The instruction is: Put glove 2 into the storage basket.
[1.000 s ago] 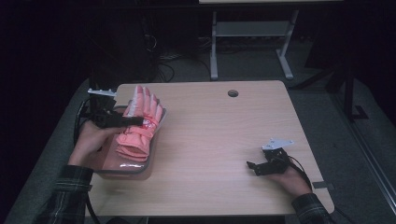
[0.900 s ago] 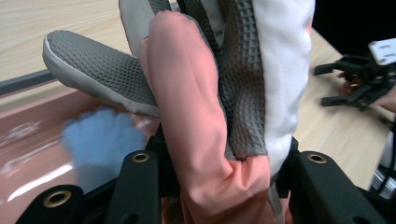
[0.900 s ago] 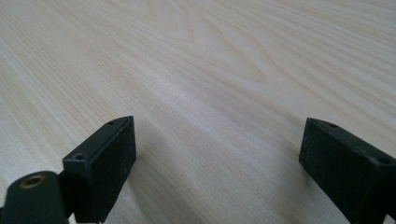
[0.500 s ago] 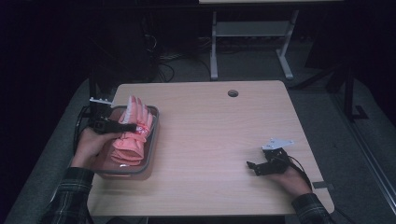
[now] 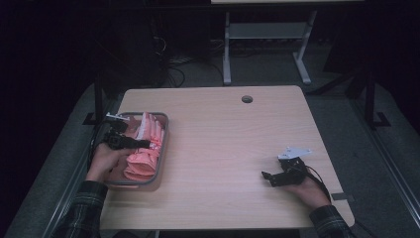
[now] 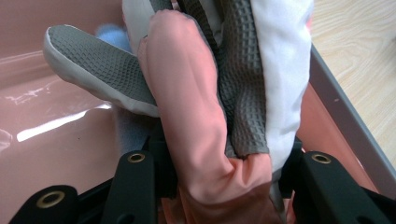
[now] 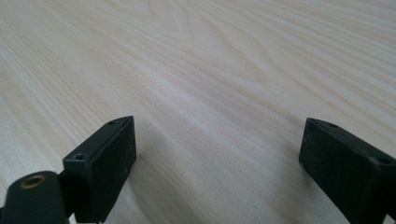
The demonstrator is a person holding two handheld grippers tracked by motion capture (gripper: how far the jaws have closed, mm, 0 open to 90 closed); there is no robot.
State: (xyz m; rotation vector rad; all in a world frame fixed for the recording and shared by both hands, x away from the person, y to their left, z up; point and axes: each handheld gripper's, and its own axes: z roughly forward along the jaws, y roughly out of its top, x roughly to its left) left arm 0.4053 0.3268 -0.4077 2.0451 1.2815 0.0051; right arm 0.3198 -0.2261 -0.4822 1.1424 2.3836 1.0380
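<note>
Pink and grey cloth sits between the jaws of the left gripper [image 6: 219, 186]. It is a glove [image 6: 210, 102] with bumpy grey grip on its fingers. The jaws have just been opening a bit, but the glove is not out yet; it looks like they hold it loosely. The glove is down inside the pink tray [image 5: 161, 148] with the grey rim, at the left side of the wooden table [image 5: 223, 148]. So the putting-in part looks almost done. What is left is to let go and lift the hand away. The right gripper [image 7: 217, 154] rests low over bare wood, jaws wide apart, holding nothing. Up close you see the glove's bumpy grip. From up high you see both hands and the whole table.
</note>
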